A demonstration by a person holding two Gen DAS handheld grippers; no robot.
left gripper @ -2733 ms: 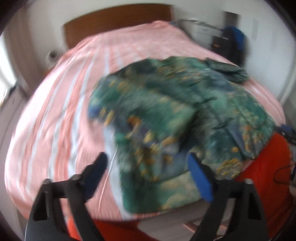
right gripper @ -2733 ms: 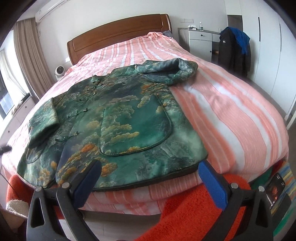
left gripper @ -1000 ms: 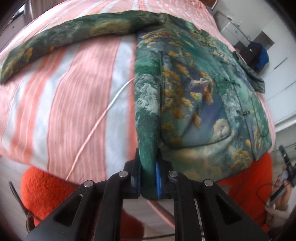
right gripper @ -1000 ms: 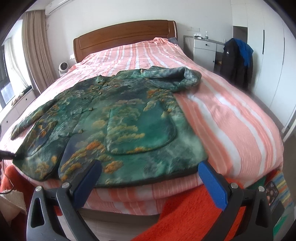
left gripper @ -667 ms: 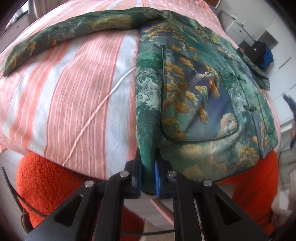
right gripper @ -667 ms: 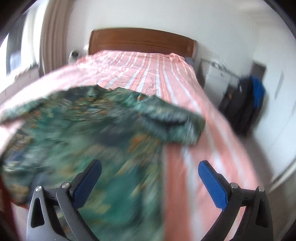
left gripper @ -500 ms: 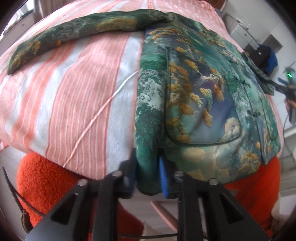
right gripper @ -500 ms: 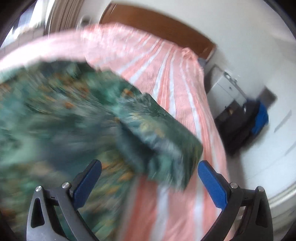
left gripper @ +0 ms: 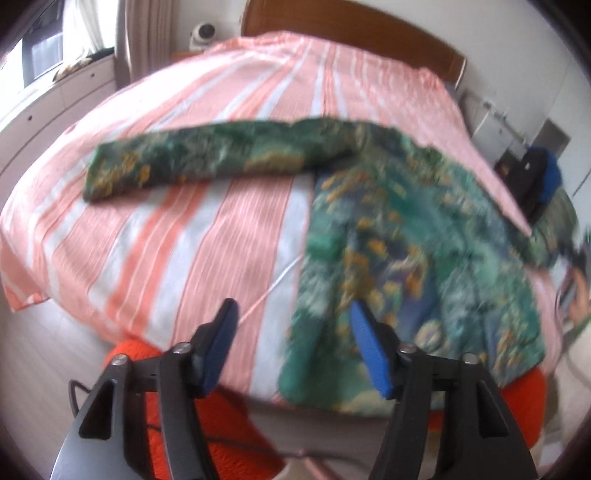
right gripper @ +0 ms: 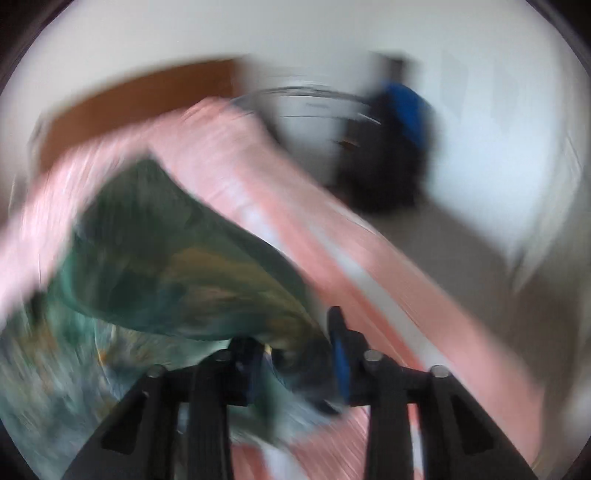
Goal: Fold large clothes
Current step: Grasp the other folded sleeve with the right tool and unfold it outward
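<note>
A green patterned jacket [left gripper: 406, 236] lies spread on the pink striped bed [left gripper: 207, 206], one sleeve [left gripper: 199, 166] stretched out to the left. My left gripper [left gripper: 291, 343] is open and empty, just off the bed's near edge by the jacket's bottom hem. In the blurred right wrist view, my right gripper [right gripper: 295, 354] is closed on the jacket's folded right sleeve [right gripper: 192, 269], which bunches between its jaws.
An orange rug [left gripper: 207, 417] lies on the floor under the bed's near edge. A wooden headboard [left gripper: 332, 33] stands at the far end. A dark and blue garment [left gripper: 535, 177] hangs by a white cabinet on the right.
My left gripper opened and let go of the jacket's hem, then pulled back and up. My right gripper swung over to the folded right sleeve and closed on it.
</note>
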